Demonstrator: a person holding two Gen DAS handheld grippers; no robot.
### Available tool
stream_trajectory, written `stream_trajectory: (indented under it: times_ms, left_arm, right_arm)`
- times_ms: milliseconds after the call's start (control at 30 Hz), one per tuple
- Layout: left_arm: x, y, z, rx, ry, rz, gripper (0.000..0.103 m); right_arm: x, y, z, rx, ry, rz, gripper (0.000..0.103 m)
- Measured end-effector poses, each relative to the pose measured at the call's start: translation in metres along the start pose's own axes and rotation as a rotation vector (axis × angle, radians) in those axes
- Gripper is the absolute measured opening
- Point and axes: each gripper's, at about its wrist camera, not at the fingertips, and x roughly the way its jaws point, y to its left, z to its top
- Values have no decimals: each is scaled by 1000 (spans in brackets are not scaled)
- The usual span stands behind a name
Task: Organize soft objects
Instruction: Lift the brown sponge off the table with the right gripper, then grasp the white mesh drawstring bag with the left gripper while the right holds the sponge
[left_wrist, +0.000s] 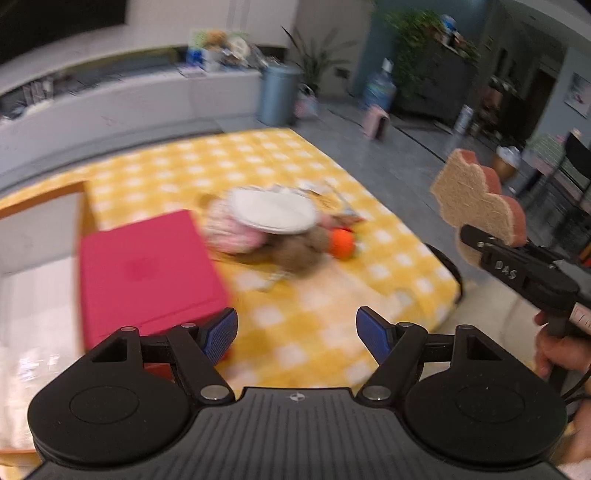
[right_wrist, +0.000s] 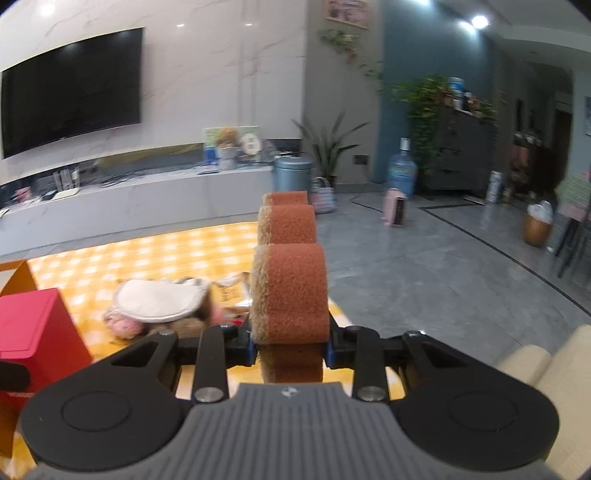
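Observation:
My right gripper (right_wrist: 290, 349) is shut on a wavy orange-brown sponge (right_wrist: 291, 291) with a tan scouring face, held upright in the air. The sponge (left_wrist: 476, 199) and right gripper (left_wrist: 476, 240) also show at the right of the left wrist view. My left gripper (left_wrist: 297, 332) is open and empty above the yellow checked table (left_wrist: 314, 332). A pile of soft things (left_wrist: 277, 229) lies mid-table: a white round pad (left_wrist: 273, 212), a pink item, a brown plush, an orange ball (left_wrist: 341, 243). The pile (right_wrist: 162, 306) also shows in the right wrist view.
A pink-red box (left_wrist: 147, 273) stands left of the pile, beside a white box with orange edges (left_wrist: 37, 240). The red box (right_wrist: 33, 328) shows at the left of the right wrist view. A beige sofa arm (right_wrist: 546, 373) is at right. Beyond are grey floor, a TV unit and a bin (left_wrist: 277, 92).

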Motion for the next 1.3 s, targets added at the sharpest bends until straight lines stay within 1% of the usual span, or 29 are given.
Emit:
stream_trajectory:
  times_ms: [67,133,200,267,333,400,533,600,667,767,833,900,967,1000,1067,1133,1200,1233,1267,1300]
  left_arm:
    - [17,-13,7,-10,60,-26,86]
    - [34,-25,13,-35,134,-54,86]
    - [49,-35,19,-47,167,-110,86]
    - [66,-43,24,-58,214,-131,86]
    - [84,-47,28,-92,245,-112,86]
    - [100,-52,30,-93,248,-83,86]
    - [131,-54,32,-150,283,19,86]
    - [143,-53,35,-146,271,24,86]
    - [156,-54,36,-134,276,47,86]
    - [174,-53,37,-179,299,65,86]
    - [186,-55,37,-185,314,84,87]
    - [201,-57,35,-201,342,135,88]
    - [215,-56,31,-235,401,180,89]
    - [214,-58,30,-229,375,174,97]
    - [216,-60,29,-217,376,171,98]
    - [218,-63,29,-181,378,177,99]
    - [217,-62,29,-179,380,176,99]
    - [216,-60,28,-182,374,167,99]
    - [214,-58,28,-189,365,161,96]
    - [212,-57,27,-198,353,161,82]
  right_arm:
    - [0,-5,-2,12,6,2,31]
    - [-2,-9,-4,40,-4,41,31]
    - [-4,-15,-4,55,-9,66,31]
    - [-7,-19,-5,57,-12,58,31]
    - [-8,-22,-6,59,-13,49,31]
    - [-8,-23,-6,62,-14,41,31]
    - [-6,-26,-7,70,-13,25,31]
    - [-3,-24,-8,63,-1,20,31]
    - [-2,-23,-8,54,10,17,32]
    - [-1,-23,-9,46,19,14,32]
    - [2,-23,-8,40,26,9,32]
    - [7,-22,-6,34,37,2,32]
    - [9,-21,-5,32,43,-2,32]
    - [9,-21,-4,32,44,-4,32]
    - [12,-19,-2,32,46,-13,32]
    - [14,-18,-2,25,47,-16,32]
    - [15,-15,-2,19,49,-13,33]
    - [16,-13,-2,18,50,-9,32]
    - [16,-13,-3,16,51,-8,32]
    - [17,-13,-4,12,51,-9,32]
